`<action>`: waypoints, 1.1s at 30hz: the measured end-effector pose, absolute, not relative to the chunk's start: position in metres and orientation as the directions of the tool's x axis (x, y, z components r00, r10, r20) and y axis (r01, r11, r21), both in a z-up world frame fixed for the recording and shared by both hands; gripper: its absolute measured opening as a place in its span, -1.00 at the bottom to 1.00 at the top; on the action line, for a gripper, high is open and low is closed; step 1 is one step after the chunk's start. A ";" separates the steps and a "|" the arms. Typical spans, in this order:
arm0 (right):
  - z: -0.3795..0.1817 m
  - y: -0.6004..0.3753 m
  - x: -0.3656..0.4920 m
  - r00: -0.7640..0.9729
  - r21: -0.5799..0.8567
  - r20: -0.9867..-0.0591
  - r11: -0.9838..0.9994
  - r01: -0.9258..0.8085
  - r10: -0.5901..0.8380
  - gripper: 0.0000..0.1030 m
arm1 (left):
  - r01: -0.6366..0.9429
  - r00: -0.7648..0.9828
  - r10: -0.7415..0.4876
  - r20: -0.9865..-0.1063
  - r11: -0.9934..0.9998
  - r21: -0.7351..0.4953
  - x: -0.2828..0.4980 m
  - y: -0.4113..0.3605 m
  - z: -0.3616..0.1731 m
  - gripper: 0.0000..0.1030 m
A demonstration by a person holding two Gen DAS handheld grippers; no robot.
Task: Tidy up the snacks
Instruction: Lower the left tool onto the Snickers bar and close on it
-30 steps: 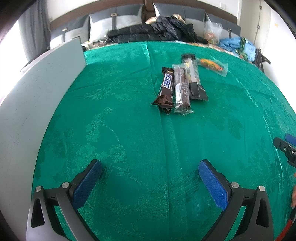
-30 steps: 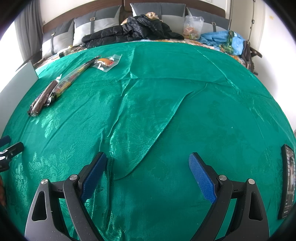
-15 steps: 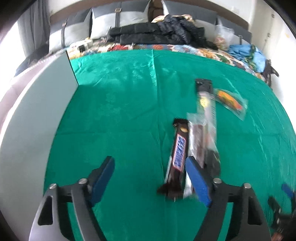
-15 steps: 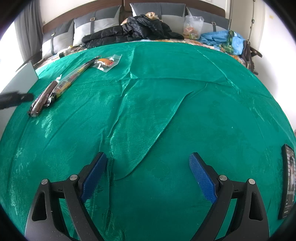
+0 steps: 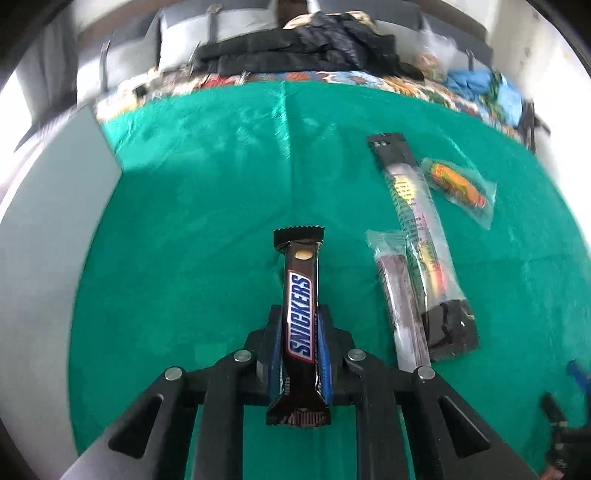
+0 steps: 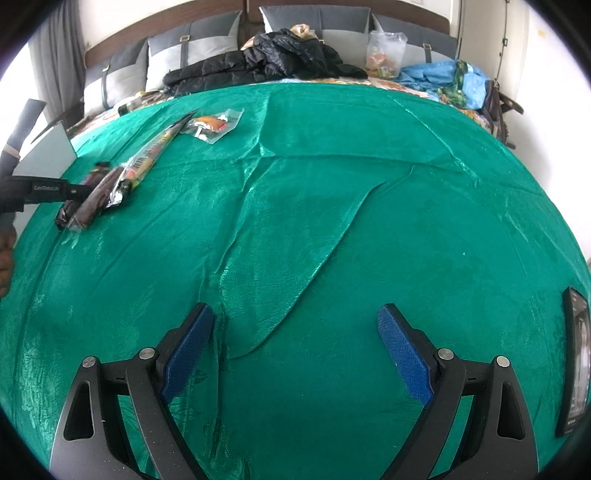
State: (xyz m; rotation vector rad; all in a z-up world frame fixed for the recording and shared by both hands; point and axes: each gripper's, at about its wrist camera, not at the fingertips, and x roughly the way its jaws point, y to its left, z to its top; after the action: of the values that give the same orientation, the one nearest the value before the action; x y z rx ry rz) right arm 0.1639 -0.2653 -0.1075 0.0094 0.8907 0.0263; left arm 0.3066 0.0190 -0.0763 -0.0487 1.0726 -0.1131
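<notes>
Clamping the Snickers bar (image 5: pixel 301 317) lengthwise, the left gripper (image 5: pixel 300 347) has just closed on it above the green bedspread (image 5: pixel 192 229), left of two long wrapped snacks (image 5: pixel 417 258). The right gripper (image 6: pixel 295 347) hangs spread, empty.

Home bedroom. Bed spread with green satin cloth (image 6: pixel 332 221), padded grey headboard (image 6: pixel 314 18) behind, pillows (image 6: pixel 192 55) against it, black puffer jacket (image 6: pixel 280 59) and blue garment (image 6: pixel 439 77) dumped near them.

Left gripper (image 5: pixel 301 332): black angular frame, silver round screws, blue pads. Right gripper (image 6: pixel 295 343): same black frame, triangular cutouts, textured blue pads (image 6: pixel 404 354).
</notes>
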 end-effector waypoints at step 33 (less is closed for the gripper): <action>-0.108 -0.265 0.164 0.628 0.019 -0.777 1.000 -0.018 0.026 0.80 | 0.021 0.586 -0.013 -0.810 1.000 -0.001 0.185 0.069 -0.096 1.00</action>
State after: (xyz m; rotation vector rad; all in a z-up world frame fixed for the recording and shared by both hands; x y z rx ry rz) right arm 0.1637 -0.2654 -0.1077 0.0096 0.8909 0.0250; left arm 0.1848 0.0691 -0.0962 0.0091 0.9448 -0.0194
